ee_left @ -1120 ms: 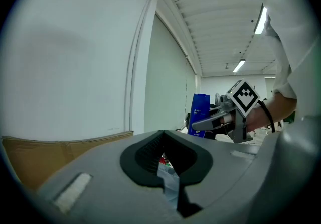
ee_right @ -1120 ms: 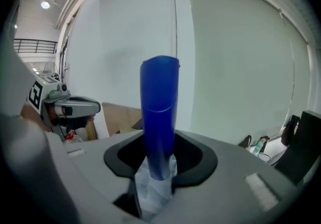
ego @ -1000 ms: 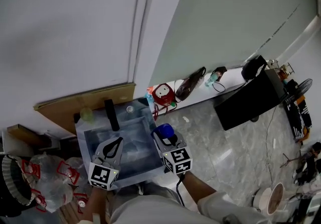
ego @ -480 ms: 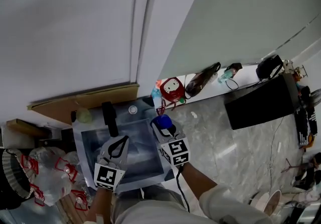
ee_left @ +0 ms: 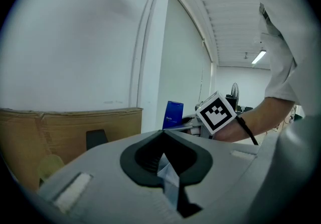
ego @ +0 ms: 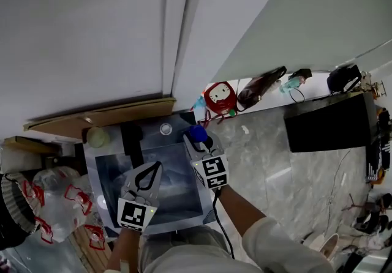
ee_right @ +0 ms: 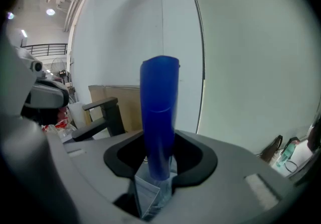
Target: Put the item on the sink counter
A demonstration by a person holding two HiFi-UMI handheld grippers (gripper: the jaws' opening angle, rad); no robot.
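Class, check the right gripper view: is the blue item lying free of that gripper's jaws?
No, the blue item stands upright, clamped between the jaws of the right gripper.

A makeshift washing corner in a workspace: a steel sink [ego: 177, 189] with a black faucet [ego: 130, 141] stands against a white wall [ego: 79, 27]. Cardboard [ego: 104, 114] leans behind it, the tiled floor [ego: 269, 161] lies right and plastic bags [ego: 55, 204] lower left.

lower end of blue item [ee_right: 159, 117] hidden between jaws, clutter [ego: 260, 88] by wall too small to identify
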